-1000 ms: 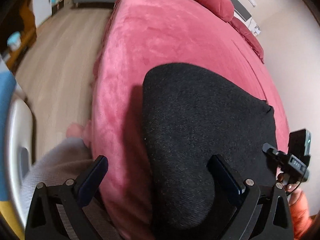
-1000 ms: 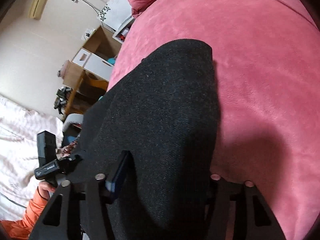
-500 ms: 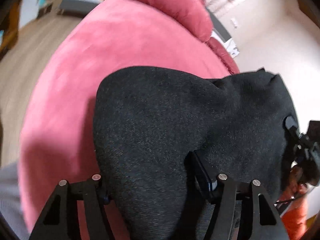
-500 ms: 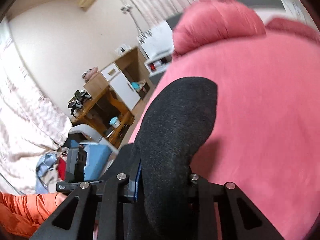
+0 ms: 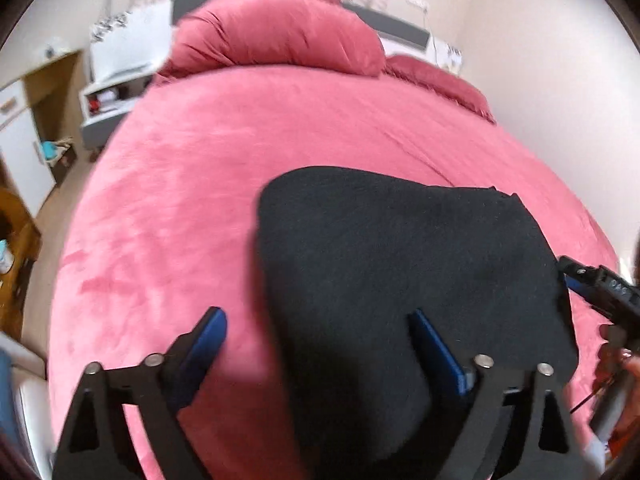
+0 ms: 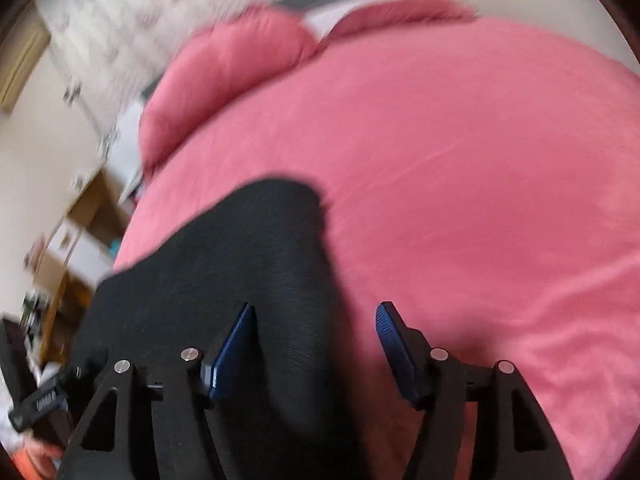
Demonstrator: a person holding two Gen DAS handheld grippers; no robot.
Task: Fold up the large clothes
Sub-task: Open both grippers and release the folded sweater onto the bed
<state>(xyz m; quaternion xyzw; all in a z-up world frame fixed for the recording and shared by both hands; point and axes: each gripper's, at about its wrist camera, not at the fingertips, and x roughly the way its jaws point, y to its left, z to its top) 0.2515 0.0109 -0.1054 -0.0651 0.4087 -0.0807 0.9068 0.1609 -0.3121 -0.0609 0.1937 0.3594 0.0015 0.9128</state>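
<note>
A folded black knit garment (image 5: 404, 280) lies flat on the pink plush bedspread (image 5: 192, 184) near the foot of the bed, with my two grippers poised over its near edge. My left gripper (image 5: 316, 320) is spread wide and holds nothing — its right blue-padded finger sits above the dark cloth, its left one above bare pink cover. My right gripper (image 6: 316, 316) is likewise released, jaws apart, straddling the garment's right-hand border: one finger over the knit, the other over the bedspread.

The left wrist view alone shows the garment's whole outline, including its far right corner and my other gripper coming in at that side, plus the large pink pillow (image 5: 276, 32) and a white bedside cabinet (image 5: 112, 92). The right wrist view (badly motion-blurred) offers only the garment's (image 6: 224, 272) right half, but adds wooden furniture (image 6: 76, 240) beyond the bed's left side.
</note>
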